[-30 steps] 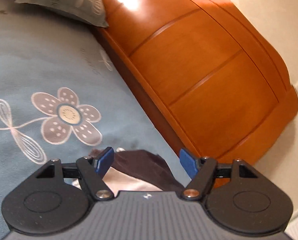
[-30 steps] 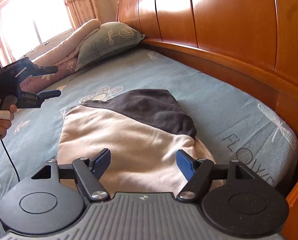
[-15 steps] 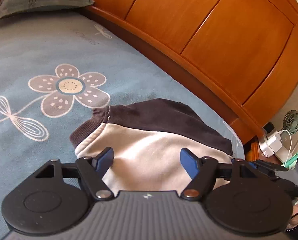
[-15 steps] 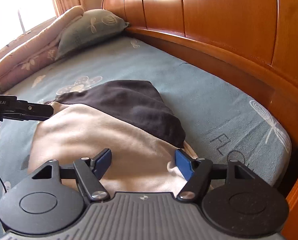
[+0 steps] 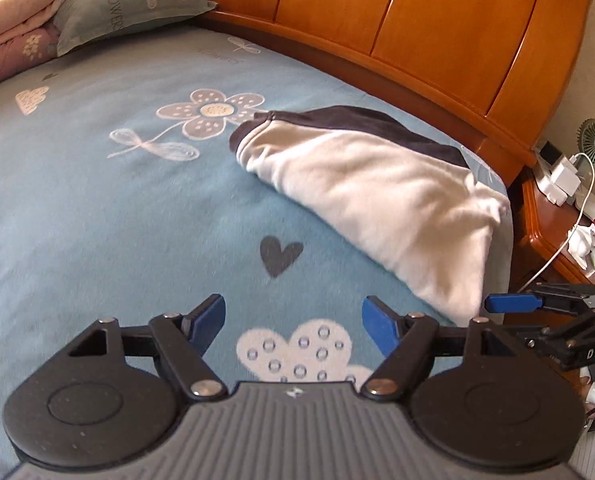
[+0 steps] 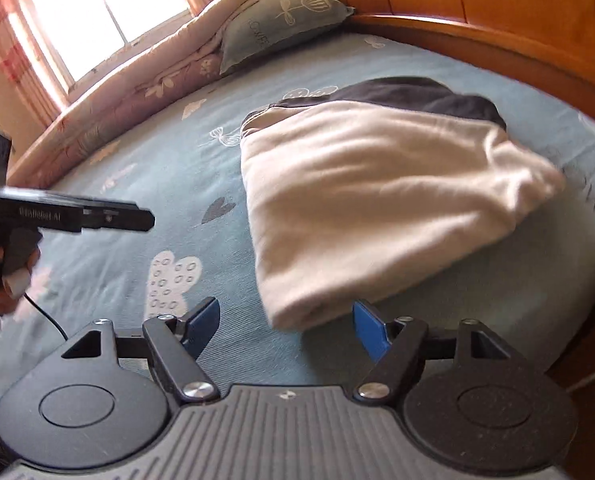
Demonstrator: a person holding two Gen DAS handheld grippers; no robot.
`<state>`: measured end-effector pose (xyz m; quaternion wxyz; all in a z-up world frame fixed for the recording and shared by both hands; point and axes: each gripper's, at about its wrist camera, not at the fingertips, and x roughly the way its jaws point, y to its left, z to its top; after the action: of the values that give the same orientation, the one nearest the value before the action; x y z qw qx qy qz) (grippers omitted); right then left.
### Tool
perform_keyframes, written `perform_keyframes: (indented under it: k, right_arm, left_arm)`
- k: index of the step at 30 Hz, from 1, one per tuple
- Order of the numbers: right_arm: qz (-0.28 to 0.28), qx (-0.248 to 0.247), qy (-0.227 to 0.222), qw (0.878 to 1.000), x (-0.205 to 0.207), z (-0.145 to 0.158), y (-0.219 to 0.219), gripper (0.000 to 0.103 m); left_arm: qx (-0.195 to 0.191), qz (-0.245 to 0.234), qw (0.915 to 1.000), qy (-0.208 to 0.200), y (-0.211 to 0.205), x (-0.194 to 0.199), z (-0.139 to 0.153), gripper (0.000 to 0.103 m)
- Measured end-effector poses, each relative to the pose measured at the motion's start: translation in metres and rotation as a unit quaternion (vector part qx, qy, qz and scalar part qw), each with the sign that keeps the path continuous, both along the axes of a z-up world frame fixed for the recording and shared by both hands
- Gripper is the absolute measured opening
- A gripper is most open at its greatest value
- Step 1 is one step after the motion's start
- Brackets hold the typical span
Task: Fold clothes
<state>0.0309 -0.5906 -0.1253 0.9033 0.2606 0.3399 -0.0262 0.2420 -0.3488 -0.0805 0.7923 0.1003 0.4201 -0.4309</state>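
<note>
Because the folded cream-and-dark garment (image 5: 373,184) lies finished on the bedspread (image 5: 97,208), centre-right of frame, the left gripper (image 5: 293,320) and right gripper (image 6: 285,322), jaws just widened, hover released and empty.

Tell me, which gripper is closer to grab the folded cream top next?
Probably the right gripper: its open jaws sit just short of the folded cream top. The left gripper, open too, faces bare bedsheet beside it.
</note>
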Motion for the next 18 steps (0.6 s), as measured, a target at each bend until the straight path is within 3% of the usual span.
perform_keyframes:
  k: [10, 14, 18]
  right_arm:
    - [-0.016, 0.038, -0.039, 0.998, 0.025, -0.007, 0.000, 0.082]
    - [0.005, 0.091, -0.040, 0.995, 0.026, -0.014, 0.002, 0.094]
    - [0.027, 0.117, -0.033, 0.992, 0.021, -0.020, 0.013, 0.097]
  left_arm:
    - [0.016, 0.032, 0.9994, 0.001, 0.013, -0.011, -0.010, 0.078]
    - [0.009, 0.028, 0.9995, 0.013, 0.010, -0.013, -0.014, 0.078]
    - [0.018, 0.026, 0.9994, 0.011, 0.010, -0.015, -0.017, 0.079]
